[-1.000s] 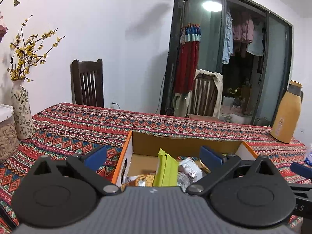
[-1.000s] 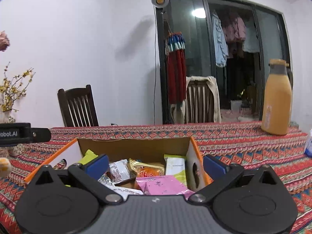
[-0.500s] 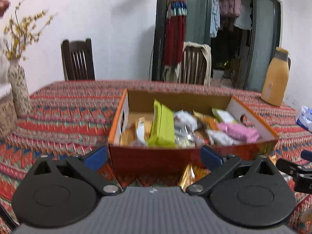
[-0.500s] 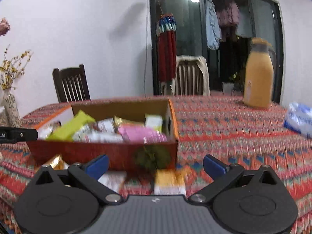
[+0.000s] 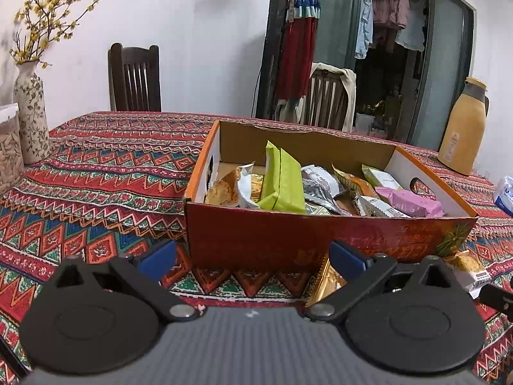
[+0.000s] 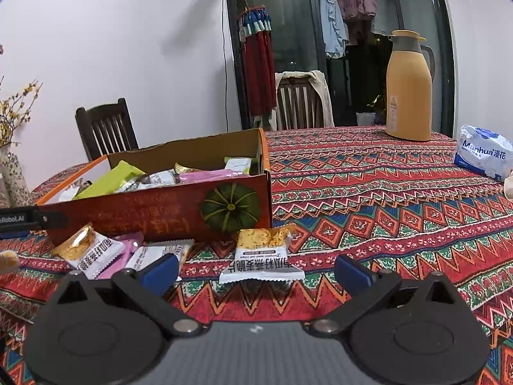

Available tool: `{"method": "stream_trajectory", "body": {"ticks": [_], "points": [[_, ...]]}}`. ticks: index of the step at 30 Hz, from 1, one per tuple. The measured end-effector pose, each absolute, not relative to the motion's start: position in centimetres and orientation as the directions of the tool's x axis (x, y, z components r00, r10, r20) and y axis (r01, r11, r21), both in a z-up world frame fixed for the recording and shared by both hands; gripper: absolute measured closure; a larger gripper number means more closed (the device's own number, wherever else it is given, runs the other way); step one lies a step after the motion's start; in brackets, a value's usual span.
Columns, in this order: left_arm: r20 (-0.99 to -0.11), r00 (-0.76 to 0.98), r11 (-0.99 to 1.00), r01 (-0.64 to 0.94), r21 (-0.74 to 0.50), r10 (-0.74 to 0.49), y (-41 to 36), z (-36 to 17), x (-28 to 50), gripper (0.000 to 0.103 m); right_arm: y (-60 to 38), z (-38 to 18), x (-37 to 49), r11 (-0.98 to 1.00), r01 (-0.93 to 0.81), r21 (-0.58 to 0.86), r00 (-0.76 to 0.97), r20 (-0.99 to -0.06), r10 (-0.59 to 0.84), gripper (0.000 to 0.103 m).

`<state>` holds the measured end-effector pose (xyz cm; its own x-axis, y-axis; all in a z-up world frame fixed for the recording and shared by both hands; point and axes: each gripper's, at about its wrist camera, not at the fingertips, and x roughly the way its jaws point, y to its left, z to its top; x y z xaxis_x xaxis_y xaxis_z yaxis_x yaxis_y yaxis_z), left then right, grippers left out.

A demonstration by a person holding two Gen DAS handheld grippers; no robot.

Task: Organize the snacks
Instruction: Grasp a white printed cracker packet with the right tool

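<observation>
Both grippers: pulled back and lowered since a second ago, when each looked down into the box from close above; now they sit in front of its near wall, low over the tablecloth.
Left gripper [image 5: 251, 255]: blue pads spread wide, nothing between them; it faces the red front wall of the cardboard box [image 5: 320, 240], with a gold-wrapped packet [image 5: 327, 284] on the cloth just beside its right pad.
Right gripper [image 6: 256, 271]: also spread and empty, lined up on a white-and-gold oat-crisp packet [image 6: 261, 258] lying flat on the cloth just before the box's pumpkin print.
Snacks already in the box: a green pack [image 5: 282, 179] standing on edge, a pink wafer pack [image 5: 407, 200] and several silver and orange wrappers piled beside it.
Snacks still outside: a small heap at the box's front left, including a second white-and-gold packet [image 6: 88, 250] and a pink-edged one partly beneath it.
Tablecloth [image 6: 384, 199]: red patterned, bare to the right of the box apart from a yellow thermos jug [image 6: 408, 89] and a tissue pack [image 6: 484, 152], both well apart from the work.
Meaning for the task: the retreat reads as a drop-off finished and a fresh pick beginning; the lone packet between the right gripper's pads looks the likeliest next target.
Risk: flat, slippery film on cloth may slide instead of lifting.
</observation>
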<state>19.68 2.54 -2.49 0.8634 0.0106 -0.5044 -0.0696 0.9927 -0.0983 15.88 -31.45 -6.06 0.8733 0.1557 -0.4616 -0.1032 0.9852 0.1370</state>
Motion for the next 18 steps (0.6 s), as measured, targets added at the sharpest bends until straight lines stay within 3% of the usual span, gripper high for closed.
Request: {"method": "stream_trajectory", "body": {"ticks": [13, 16, 18], "points": [[-0.521, 0.854, 0.988, -0.077, -0.132, -0.003, 3.1, -2.8, 20.2, 0.000, -30.4, -6.8, 22.9, 0.995, -0.073, 0.070, 0.792, -0.602, 0.101, 0.000], [-0.521, 0.853, 0.989, -0.072, -0.132, -0.008, 3.1, -2.8, 20.1, 0.000, -30.5, -7.0, 22.9, 0.994, -0.077, 0.078, 0.795, -0.597, 0.108, 0.011], [-0.518, 0.855, 0.989, -0.071, -0.132, -0.008, 3.0, -2.7, 20.0, 0.000, -30.7, -7.1, 22.9, 0.993, -0.079, 0.091, 0.791, -0.600, 0.119, 0.030]]}}
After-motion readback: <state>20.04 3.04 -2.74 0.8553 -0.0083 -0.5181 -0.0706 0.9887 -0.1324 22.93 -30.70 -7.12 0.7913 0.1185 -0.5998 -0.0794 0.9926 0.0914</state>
